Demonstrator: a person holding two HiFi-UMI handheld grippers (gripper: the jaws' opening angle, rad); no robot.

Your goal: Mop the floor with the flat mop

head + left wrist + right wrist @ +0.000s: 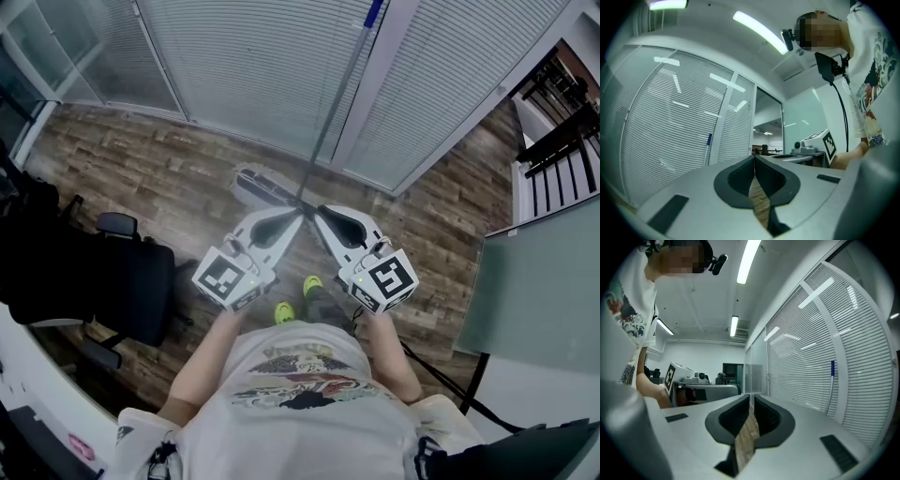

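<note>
While propped upright, flat mop grey, blue-tipped.

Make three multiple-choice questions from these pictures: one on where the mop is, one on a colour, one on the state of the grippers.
1. Where is the flat mop?
A. propped against the slatted blinds
B. lying across the black chair
C. clamped in one gripper

2. What colour is the handle's top end?
A. red
B. blue
C. yellow

3. How do the fingers of the left gripper and right gripper stand?
A. both wide apart
B. both shut and empty
C. both shut on the pole

Answers:
1 A: both gripper views show its pole standing off by the blinds.
2 B: the blue tip shows in every view.
3 B: the fingers meet, with only floor between them.
</note>
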